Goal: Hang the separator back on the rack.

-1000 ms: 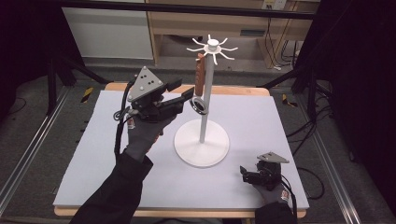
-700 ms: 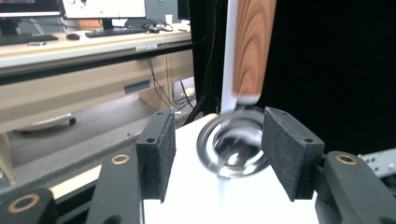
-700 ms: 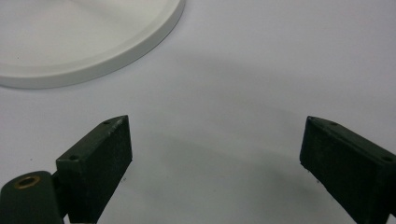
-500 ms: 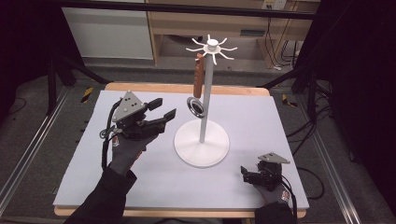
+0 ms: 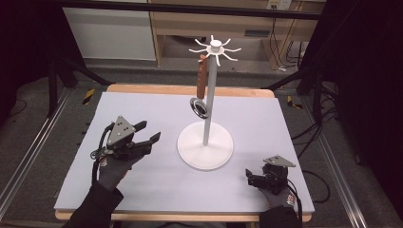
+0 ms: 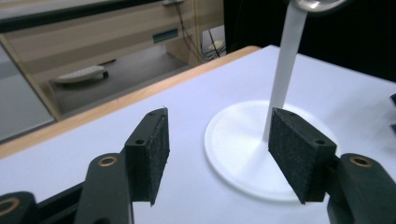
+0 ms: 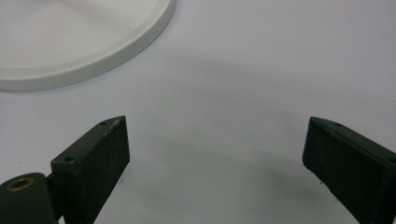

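Left gripper (image 5: pixel 153 132) had just been opening, jaws wide, nothing between; sat at 9 o'clock of stand (image 5: pixel 205 142), apparently job done. Ladle (image 5: pixel 201 90) hung from hook at pole's 11 o'clock, bowl down. Right gripper (image 5: pixel 249 176) open, empty, idle at 4 o'clock.

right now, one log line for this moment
left gripper: jaws just opening, empty | right gripper: open, empty | ladle: hanging on stand

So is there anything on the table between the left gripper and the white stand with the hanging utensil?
Nothing visible. Bare table lies between the left gripper, jaws open and empty, and the white stand. The utensil hangs higher up.
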Demonstrator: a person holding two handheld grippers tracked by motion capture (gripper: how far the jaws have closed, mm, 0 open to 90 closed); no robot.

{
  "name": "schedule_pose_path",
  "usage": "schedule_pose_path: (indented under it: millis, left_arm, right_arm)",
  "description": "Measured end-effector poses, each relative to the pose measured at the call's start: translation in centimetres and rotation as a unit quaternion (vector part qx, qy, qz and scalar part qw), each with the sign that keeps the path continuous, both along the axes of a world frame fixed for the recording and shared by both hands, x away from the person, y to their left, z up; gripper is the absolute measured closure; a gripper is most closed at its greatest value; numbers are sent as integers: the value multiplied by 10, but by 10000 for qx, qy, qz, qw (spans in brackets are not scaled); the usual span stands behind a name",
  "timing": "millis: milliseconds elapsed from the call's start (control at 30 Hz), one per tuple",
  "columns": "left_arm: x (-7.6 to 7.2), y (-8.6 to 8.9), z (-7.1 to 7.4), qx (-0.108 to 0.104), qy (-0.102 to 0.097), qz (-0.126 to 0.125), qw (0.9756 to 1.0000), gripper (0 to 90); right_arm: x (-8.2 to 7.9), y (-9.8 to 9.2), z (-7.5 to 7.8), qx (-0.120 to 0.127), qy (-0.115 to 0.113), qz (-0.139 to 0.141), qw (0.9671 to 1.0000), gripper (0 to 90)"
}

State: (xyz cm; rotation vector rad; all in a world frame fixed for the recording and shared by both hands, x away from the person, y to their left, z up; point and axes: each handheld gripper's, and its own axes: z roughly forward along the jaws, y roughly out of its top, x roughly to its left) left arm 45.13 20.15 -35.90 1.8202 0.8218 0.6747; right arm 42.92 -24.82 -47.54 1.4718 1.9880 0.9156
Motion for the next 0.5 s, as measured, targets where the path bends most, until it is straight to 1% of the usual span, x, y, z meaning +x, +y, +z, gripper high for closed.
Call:
schedule_pose_path:
  millis: [33,67,100,133,167,200,233,267,300,333,400,433,500]
  left_arm:
    - [0,7,-11,25,125,59,9999,373]
    - [0,7,-11,25,125,59,9999,371]
    - [-1,13,-22,87,262,124,9995,369]
    - [-1,13,-22,87,262,124,9995,369]
    - [-2,21,-32,95,328,206,9992,368]
    - [-2,21,-32,95,328,206,9992,370]
    - [-3,25,-37,81,341,240,9991,370]
    - [-4,29,-42,72,384,276,9989,371]
    - [-4,37,-51,56,501,337,9982,371]
    - [-4,37,-51,56,501,337,9982,373]
    - [-5,43,-59,59,569,422,9975,373]
    - [-6,49,-65,-22,618,519,9967,374]
    - [-7,51,-67,-22,627,552,9965,375]
  right_arm:
    - [0,0,0,21,20,-33,10000,75]
    - [0,0,0,21,20,-33,10000,75]
    - [-1,0,1,35,27,-71,10000,71]
    - [-1,0,1,35,27,-71,10000,71]
    - [-1,-1,1,8,14,-79,10000,69]
    - [-1,-1,1,8,14,-79,10000,69]
    - [0,-1,1,3,-4,-76,10000,69]
    - [0,-1,1,24,6,-98,9999,67]
    - [0,-2,1,29,21,-109,9999,67]
    - [0,-2,1,29,21,-109,9999,67]
    - [0,-2,0,20,5,-99,9999,67]
    - [0,-2,1,19,8,-95,10000,66]
    - [0,-3,1,14,6,-95,10000,66]
